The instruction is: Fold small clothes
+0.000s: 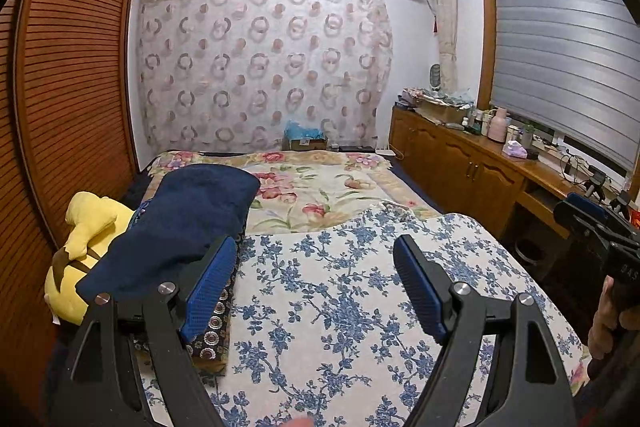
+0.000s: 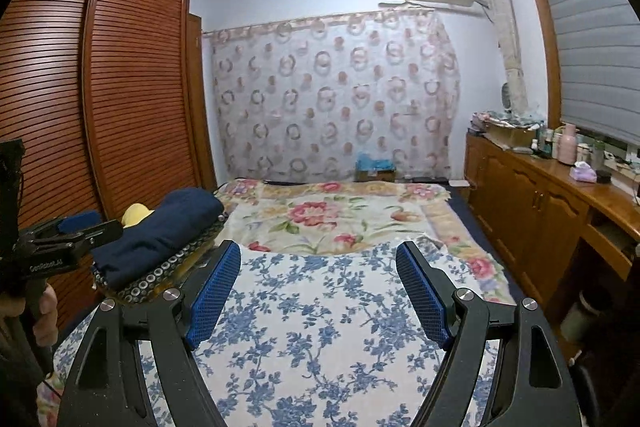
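While both tools stand wide and empty, the left wrist view shows the left tool (image 1: 314, 281) above the blue-flowered sheet (image 1: 340, 307) on the bed, with the folded navy garment (image 1: 188, 219) at centre left, stacked on a patterned cloth (image 1: 218, 323) beside a yellow plush toy (image 1: 86, 239). The right tool (image 1: 592, 223) appears at the right edge.

From the right wrist view, the right tool (image 2: 318, 285) likewise holds nothing; the navy garment sits at middle left. No unfolded piece is visible, so the next garment would best be spread flat on the open sheet. A louvred wardrobe (image 2: 120, 87) stands left, a wooden cabinet (image 2: 540, 203) right.
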Tool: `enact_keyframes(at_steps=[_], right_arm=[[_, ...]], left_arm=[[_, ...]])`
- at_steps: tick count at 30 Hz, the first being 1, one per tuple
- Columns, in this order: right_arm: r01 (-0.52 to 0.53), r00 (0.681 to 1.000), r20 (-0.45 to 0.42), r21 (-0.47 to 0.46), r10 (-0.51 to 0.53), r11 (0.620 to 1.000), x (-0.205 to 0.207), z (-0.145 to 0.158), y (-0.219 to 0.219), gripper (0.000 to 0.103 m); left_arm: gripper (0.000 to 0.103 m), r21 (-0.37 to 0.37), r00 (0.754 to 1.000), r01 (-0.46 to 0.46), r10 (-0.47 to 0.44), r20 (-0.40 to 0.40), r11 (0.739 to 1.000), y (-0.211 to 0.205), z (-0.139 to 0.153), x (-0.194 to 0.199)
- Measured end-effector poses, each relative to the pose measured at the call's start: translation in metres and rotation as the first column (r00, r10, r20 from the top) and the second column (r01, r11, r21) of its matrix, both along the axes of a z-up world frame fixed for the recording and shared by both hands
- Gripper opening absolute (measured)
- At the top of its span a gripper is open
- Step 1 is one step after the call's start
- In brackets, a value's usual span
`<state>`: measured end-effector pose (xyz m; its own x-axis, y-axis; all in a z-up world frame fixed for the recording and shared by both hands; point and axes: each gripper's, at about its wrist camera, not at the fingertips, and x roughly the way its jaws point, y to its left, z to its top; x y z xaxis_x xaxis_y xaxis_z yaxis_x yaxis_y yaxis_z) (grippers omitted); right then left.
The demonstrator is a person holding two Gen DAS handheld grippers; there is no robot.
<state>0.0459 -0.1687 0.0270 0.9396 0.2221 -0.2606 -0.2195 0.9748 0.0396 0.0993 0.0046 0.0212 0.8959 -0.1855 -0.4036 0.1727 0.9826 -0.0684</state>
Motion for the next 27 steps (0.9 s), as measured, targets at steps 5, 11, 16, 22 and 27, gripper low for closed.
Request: enact_keyframes(at_steps=[5, 11, 16, 22, 27], right_arm=[[0.01, 1.0, -0.007, 0.002, -0.01, 1.0, 0.004, -0.008, 0.004, 0.082], [0.013, 1.0, -0.012, 0.008, -0.013, 1.0, 0.004, -0.007, -0.002, 0.082], [0.012, 1.0, -0.013, 0.007, -0.012, 1.0, 0.006, -0.007, -0.005, 0.082], [0.009, 1.0, -0.015, 0.007, -0.009, 1.0, 0.007, -0.007, -0.008, 0.082], [0.008, 1.0, -0.019, 0.005, -0.008, 1.0, 0.01, -0.007, -0.015, 0.082]], left_arm=[[0.082, 0.018, 1.0, -0.008, 0.008, 0.004, 1.0, -0.003, -0.004, -0.005], [0.082, 0.016, 1.0, -0.004, 0.004, 0.006, 1.0, -0.005, -0.005, -0.007], [0.082, 0.02, 1.0, -0.01, 0.01, 0.011, 1.0, -0.01, -0.003, -0.008], [0.082, 0.025, 1.0, -0.011, 0.011, 0.016, 1.0, -0.015, -0.001, -0.01], [0.082, 0.025, 1.0, -0.013, 0.012, 0.016, 1.0, -0.014, -0.001, -0.011]])
